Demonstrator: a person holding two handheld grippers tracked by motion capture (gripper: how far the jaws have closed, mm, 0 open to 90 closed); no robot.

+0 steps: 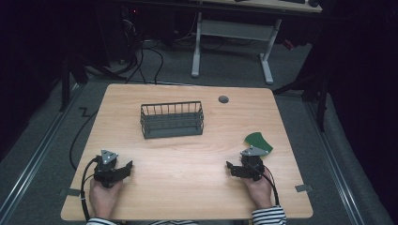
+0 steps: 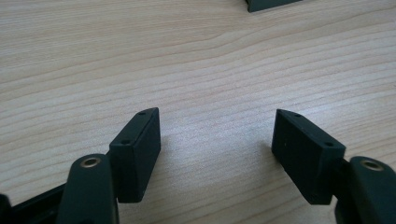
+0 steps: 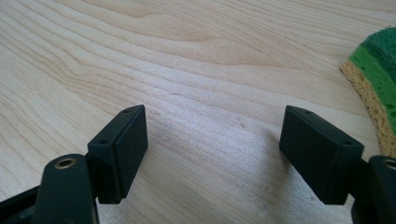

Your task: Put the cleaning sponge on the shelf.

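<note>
My left gripper (image 2: 215, 135) hangs low over the table (image 2: 196, 60), jaws spread wide apart with nothing between them but bare wood. Both jaws are black, block-shaped, each with two small holes along the top edge. The one on the view's left angles inward toward its tip; the one on the view's right does likewise from its side. Behind each jaw sits a black link with a brass-coloured pivot. The tabletop is pale wood with grain running across the view. At the top edge, right of centre, the bottom corner of a dark grey object (image 2: 271, 4) rests on the table, well apart from my jaws; what it is cannot be told from here.
</note>
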